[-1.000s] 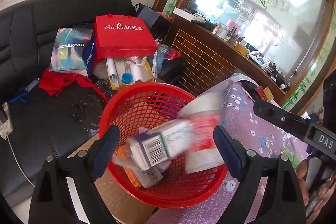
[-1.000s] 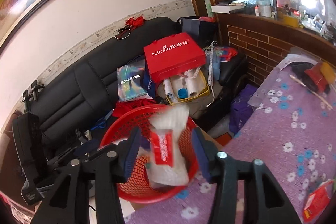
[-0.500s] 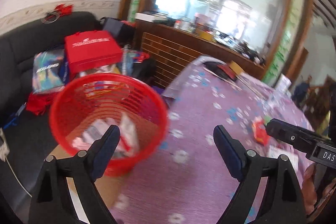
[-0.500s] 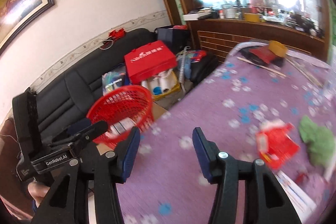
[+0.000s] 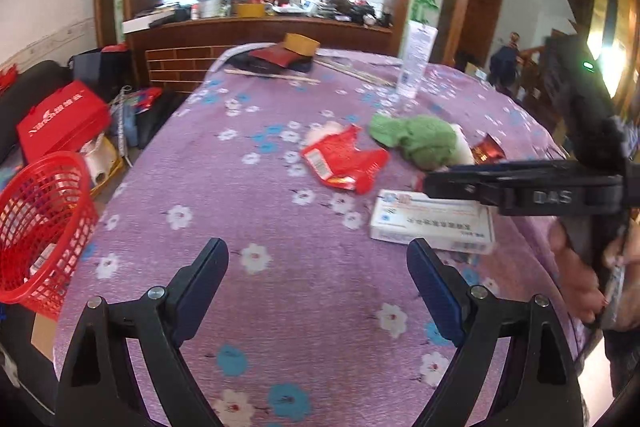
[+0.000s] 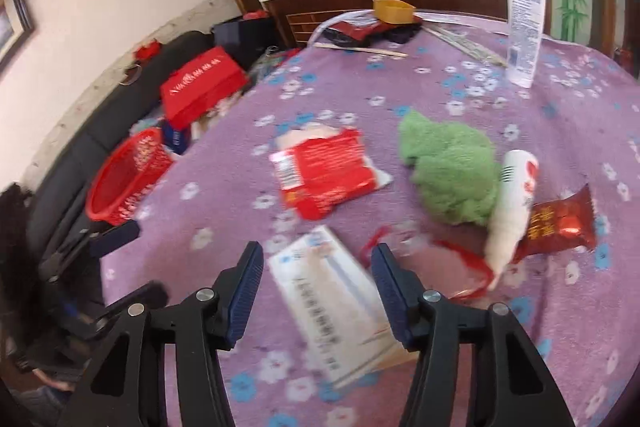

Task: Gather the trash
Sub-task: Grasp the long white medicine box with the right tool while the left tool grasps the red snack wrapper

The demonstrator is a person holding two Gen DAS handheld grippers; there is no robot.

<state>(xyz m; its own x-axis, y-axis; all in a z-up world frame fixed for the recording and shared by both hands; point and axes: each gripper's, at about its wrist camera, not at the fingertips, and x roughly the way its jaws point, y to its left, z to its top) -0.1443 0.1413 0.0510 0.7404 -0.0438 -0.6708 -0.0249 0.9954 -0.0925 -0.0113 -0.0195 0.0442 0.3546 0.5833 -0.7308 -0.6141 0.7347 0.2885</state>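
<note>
Trash is lying scattered over the purple flowered desk [image 5: 280, 195]. Nearest, the left hand-held gripper [image 5: 318, 283] is hanging wide open over bare cloth, holding nothing. The right hand-held gripper [image 6: 316, 279] is hovering above a white box [image 6: 332, 307], its jaws opening, with the box showing in the gap below them and the pads not pressing on it. In the left view that gripper is reaching in from the right edge, a hand [image 5: 580, 283] gripping it, and the box [image 5: 432, 227] is lying flat near the right side.

Just beyond the box, a red wrapper [image 6: 324, 173] is lying flat near the middle. To its right a green cloth [image 6: 452, 171] is sitting bunched, touching a white tube [image 6: 512, 203], with a dark red packet [image 6: 556, 223] just beside that.

Off the desk's left edge, a red basket [image 5: 36, 227] is standing with some items already inside. A red bag [image 6: 200, 87] is resting farther left on a black sofa [image 6: 108, 131].

At the far end, a yellow tub [image 6: 392, 11] and an upright white pack [image 6: 524, 27] are standing on the desk.
</note>
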